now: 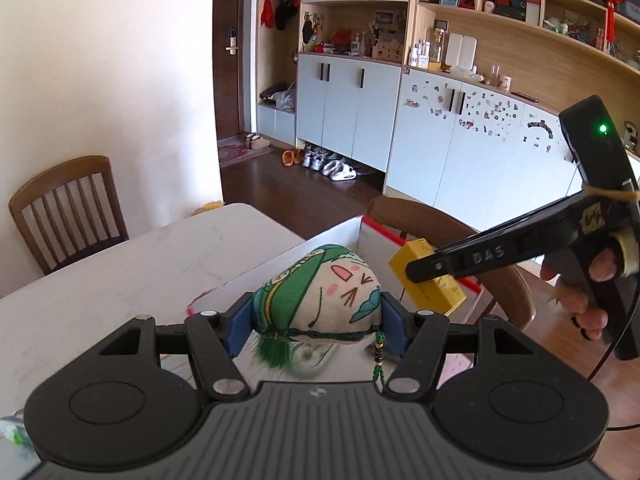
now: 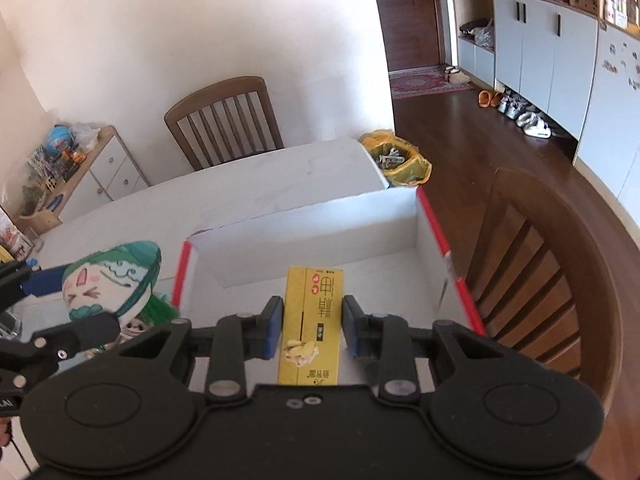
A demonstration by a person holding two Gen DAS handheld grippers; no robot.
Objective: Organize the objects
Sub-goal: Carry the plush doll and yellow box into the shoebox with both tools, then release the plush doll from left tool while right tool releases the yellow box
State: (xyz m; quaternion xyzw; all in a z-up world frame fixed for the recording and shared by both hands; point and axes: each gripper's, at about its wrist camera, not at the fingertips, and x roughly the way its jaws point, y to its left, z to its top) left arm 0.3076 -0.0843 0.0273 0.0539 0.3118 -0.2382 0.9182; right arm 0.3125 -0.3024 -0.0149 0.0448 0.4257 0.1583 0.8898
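**Plush toy and yellow carton held over a white box**

At a white table (image 2: 280, 176) in a bright room, a person holds a two-finger tool in each hand. The left gripper (image 1: 316, 312) has its blue pads pressed against both sides of a plush toy (image 1: 324, 292) with a cartoon face and green wrap, the jaws about half open around it; a green tassel and bead cord hang beneath. The right gripper (image 2: 310, 326) is nearly closed on a narrow yellow carton (image 2: 314, 316), clamped by its long sides. The carton hangs above the inside of an open white box with red edges (image 2: 320, 224), near its front. The toy is just beside the box's left wall, off to the carton's left. A hand (image 1: 588, 292) grips the right tool's handle. Wooden chairs (image 2: 224, 120) stand around the table.
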